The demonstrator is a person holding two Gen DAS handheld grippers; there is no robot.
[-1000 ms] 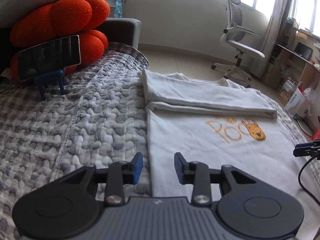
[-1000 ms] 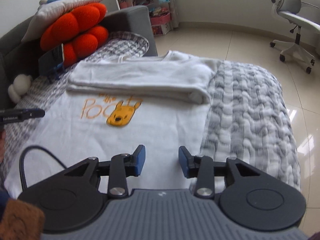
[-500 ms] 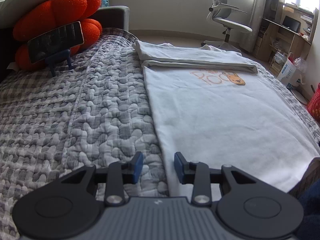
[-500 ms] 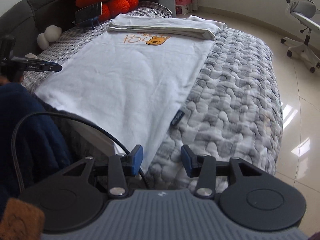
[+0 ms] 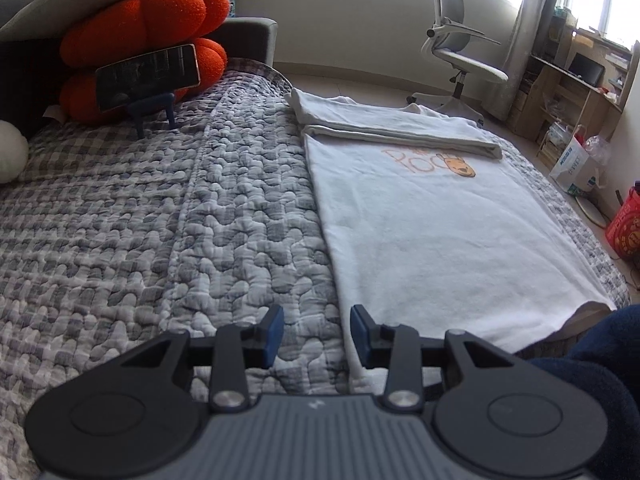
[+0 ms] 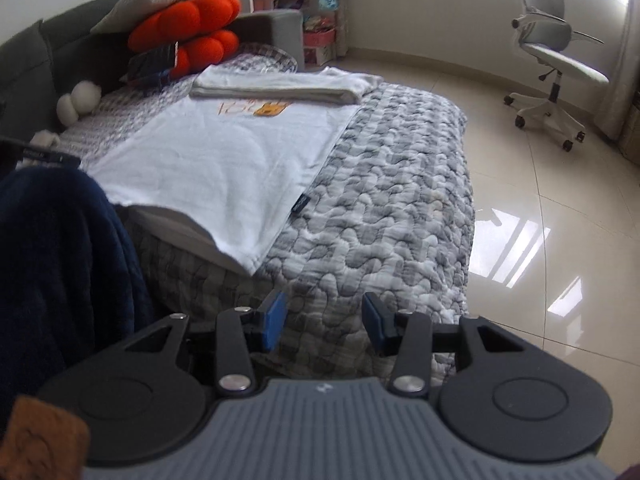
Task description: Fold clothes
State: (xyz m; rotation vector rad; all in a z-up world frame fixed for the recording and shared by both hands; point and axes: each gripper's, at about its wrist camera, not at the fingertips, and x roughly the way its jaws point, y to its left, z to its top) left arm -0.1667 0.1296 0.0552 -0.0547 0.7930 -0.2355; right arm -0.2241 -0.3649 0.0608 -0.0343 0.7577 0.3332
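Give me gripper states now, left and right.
Left gripper: open, empty, over the white shirt edge.
Right gripper: open, empty.

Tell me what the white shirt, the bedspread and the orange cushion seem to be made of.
White shirt: looks like soft matte cotton knit, lying flat with a printed orange motif.
Bedspread: seemingly quilted woven cotton, grey-and-white check puckered into bumps.
Orange cushion: apparently fuzzy plush over stuffing, with a nubby surface and bulging lobes.

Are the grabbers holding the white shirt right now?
No. Both the left hand-held gripper and right hand-held gripper are open and empty, near the white shirt's bottom hem.
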